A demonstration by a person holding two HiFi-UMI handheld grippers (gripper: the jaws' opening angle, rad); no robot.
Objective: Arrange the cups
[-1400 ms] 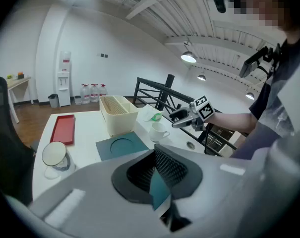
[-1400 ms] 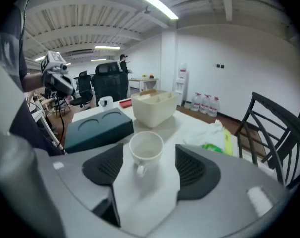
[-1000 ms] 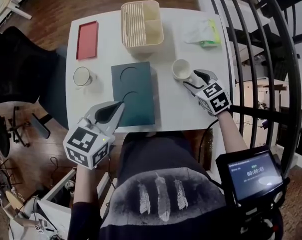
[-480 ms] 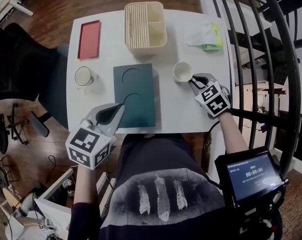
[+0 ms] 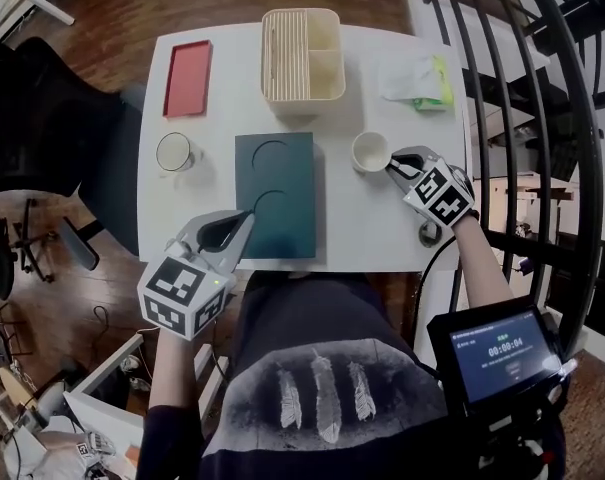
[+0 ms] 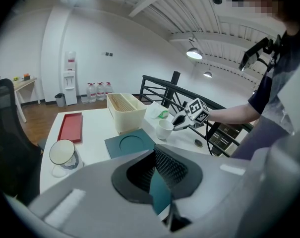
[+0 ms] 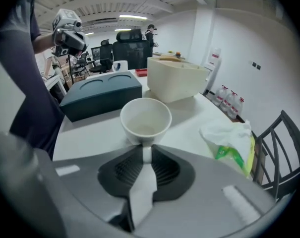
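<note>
A white cup [image 5: 369, 151] [image 7: 146, 119] stands upright on the white table, right of a dark teal holder [image 5: 275, 196] [image 7: 101, 95] with two round recesses. My right gripper [image 5: 392, 163] [image 7: 146, 157] is shut on the cup's handle, its pads pressing on it from both sides. A glass cup [image 5: 174, 152] [image 6: 63, 152] stands to the left of the holder. My left gripper [image 5: 244, 218] [image 6: 158, 185] is shut and holds nothing; it hovers over the holder's near left corner.
At the table's far side stand a cream divided bin [image 5: 303, 53], a red tray [image 5: 187, 78] and a tissue packet [image 5: 414, 78]. A small round object [image 5: 429, 234] lies near the right front edge. Black railing [image 5: 542, 118] runs close on the right.
My right gripper's jaws, open beside the white cup a second ago, have shut on its handle, and the gripper has rolled. The left gripper has stayed in place.
</note>
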